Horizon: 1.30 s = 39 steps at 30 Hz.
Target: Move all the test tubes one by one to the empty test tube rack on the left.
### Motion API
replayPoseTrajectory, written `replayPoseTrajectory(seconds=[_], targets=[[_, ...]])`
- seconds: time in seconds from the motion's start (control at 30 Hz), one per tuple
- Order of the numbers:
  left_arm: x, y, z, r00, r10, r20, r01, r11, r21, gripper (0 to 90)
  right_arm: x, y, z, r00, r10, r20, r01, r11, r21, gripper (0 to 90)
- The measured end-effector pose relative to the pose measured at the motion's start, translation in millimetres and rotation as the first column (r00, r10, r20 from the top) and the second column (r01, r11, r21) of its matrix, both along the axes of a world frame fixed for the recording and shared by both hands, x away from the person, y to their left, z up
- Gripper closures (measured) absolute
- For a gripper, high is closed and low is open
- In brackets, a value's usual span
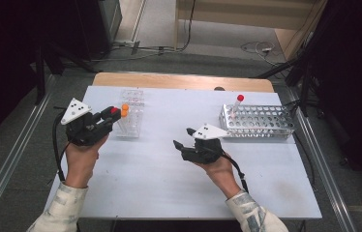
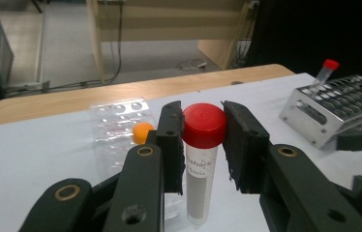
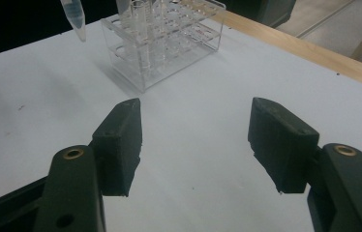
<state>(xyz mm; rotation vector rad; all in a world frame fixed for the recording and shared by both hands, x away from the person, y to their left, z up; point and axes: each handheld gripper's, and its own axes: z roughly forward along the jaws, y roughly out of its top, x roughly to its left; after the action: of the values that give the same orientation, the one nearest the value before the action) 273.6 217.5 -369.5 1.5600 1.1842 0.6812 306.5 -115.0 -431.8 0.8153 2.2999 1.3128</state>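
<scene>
Now, from the high view, the left gripper (image 1: 113, 115) carries a red-capped tube (image 1: 114, 110) just beside the clear rack (image 1: 131, 120) with its orange-capped tube (image 1: 125, 110), hand reaching forward above the table (image 1: 155, 179), and a careless swing could clip that rack. Left gripper view: jaws clamped on the cap alone, so the tube (image 2: 202, 159) hanging below could pivot or slip. Right gripper view: the right gripper (image 3: 196, 145) hovers low with its jaws apart, nothing between them, pointing toward the clear rack (image 3: 162, 41).
</scene>
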Motion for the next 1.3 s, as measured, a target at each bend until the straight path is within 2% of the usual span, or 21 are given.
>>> replayPoseTrajectory(seconds=[0.33,0.47,0.77,1.07,1.3], targets=[[25.0,11.6,7.3,0.9966,0.082,-0.001,-0.082,0.9956,0.046,70.7,0.5,-7.1,-0.7,0.9999,-0.016,0.000,0.016,1.000,0.010,35.7],[36.7,13.2,7.0,0.9940,0.109,0.013,-0.110,0.9927,0.051,70.8,0.9,-8.4,0.0,0.9999,-0.017,0.001,0.017,1.000,0.010,35.7],[60.1,10.1,-2.9,0.9895,0.144,0.001,-0.144,0.9874,0.065,70.7,1.1,-8.6,-0.5,0.9998,-0.018,0.000,0.018,1.000,0.011,35.6],[71.7,6.9,-11.3,0.9855,0.170,-0.002,-0.169,0.9815,0.090,70.7,1.0,-9.5,-0.2,0.9998,-0.020,-0.002,0.020,1.000,0.018,35.5],[72.8,3.4,-21.4,0.9844,0.175,-0.018,-0.172,0.9789,0.111,70.6,0.8,-11.0,-0.6,0.9998,-0.021,0.000,0.021,1.000,0.020,35.5]])
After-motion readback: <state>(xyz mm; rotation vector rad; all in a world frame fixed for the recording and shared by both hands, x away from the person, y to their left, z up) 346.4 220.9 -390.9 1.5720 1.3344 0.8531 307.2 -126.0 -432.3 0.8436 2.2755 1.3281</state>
